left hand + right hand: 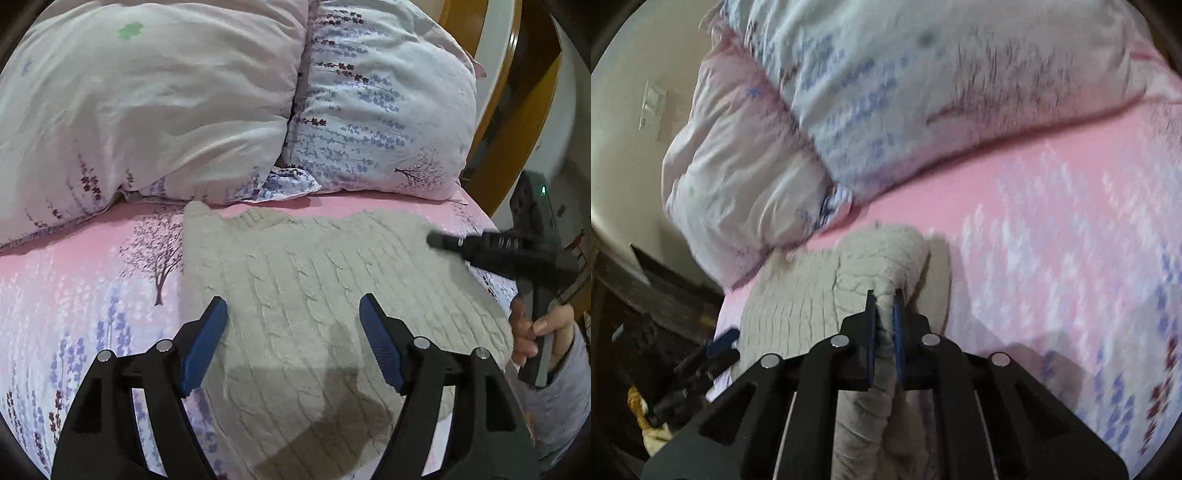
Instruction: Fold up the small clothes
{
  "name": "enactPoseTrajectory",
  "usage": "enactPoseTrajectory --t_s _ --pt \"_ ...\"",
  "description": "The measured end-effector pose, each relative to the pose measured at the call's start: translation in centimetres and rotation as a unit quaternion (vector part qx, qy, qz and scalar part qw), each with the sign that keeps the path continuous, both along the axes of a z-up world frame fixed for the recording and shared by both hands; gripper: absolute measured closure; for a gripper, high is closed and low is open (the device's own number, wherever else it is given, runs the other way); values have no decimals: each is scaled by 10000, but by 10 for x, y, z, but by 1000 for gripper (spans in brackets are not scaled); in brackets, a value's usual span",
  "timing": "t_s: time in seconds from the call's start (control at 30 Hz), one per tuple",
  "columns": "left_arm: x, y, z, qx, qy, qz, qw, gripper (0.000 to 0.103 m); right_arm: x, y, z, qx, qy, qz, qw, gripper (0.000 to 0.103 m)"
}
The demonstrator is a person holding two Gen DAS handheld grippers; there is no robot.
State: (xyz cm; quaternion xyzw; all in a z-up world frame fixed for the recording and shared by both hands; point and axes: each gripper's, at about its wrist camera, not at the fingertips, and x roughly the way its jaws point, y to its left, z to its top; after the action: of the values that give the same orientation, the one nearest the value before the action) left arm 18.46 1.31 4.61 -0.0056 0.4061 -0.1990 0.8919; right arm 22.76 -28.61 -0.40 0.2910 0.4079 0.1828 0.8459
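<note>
Garment: grey cable-knit sweater (332, 280) lay spread on the pink floral bed sheet (85, 280) below the pillows (155, 99), flat for folding | Right claw (885, 314): pinched tight on a bunched edge of the knit, lifting it, likely to carry it over | Left claw (293, 343): jaws wide apart above the sweater, holding nothing.
</note>
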Motion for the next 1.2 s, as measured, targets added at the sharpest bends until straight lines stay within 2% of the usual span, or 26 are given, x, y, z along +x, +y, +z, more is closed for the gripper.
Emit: enactPoseTrajectory --t_s 0.07,0.13,0.23,0.3,0.33,0.37,0.43,0.47,0.53,0.57,0.63,0.73,0.8,0.9,1.0,1.1,1.2 --pt "2 -3 0 -16 44 -67 10000 29 5 -4 -3 -80 190 -160 9997 96" --pt "5 -8 -3 72 124 -69 9999 29 7 -2 -20 -166 526 -197 9983 96" --pt "6 -13 -13 185 137 -92 9997 29 4 -3 -28 -72 552 -266 9981 95" --pt "4 -21 -16 412 7 -120 9991 28 3 -1 -22 -222 505 -240 9982 90" --pt "2 -22 -15 489 -58 -120 9987 28 0 1 -17 -335 456 -248 9981 80" --pt "0 -20 -13 473 -103 -112 9988 27 -8 2 -7 -551 325 -304 9975 69" --pt "-6 -11 -6 328 -165 -87 9993 25 -30 4 12 -750 -95 -298 9967 62" --pt "-12 -4 -1 222 -213 -48 9995 22 -40 7 22 -809 -303 -267 9959 60" --pt "-23 10 8 170 -395 180 9989 1 -62 14 36 -893 -705 -103 9935 60" --pt "-30 16 12 175 -553 322 9978 1 -76 20 43 -965 -919 33 9911 60" --pt "-43 20 16 424 -816 558 9942 1 -101 39 49 -1295 -1217 276 9837 60" --pt "-48 11 10 975 -828 829 9883 1 -123 63 42 -2027 -1352 390 9691 60" --pt "-48 4 3 1183 -700 893 9865 1 -128 67 33 -2122 -1305 433 9675 60" --pt "-47 -4 -9 1246 -508 843 9873 1 -125 71 20 -2209 -1098 383 9683 60" --pt "-44 -11 -21 1378 -346 814 9865 1 -119 77 2 -2491 -853 385 9639 58" --pt "-41 -13 -29 1404 -237 786 9867 1 -118 83 -5 -2767 -786 409 9569 56" --pt "-39 -12 -33 1332 -150 782 9879 1 -117 84 -11 -2829 -737 431 9554 54"
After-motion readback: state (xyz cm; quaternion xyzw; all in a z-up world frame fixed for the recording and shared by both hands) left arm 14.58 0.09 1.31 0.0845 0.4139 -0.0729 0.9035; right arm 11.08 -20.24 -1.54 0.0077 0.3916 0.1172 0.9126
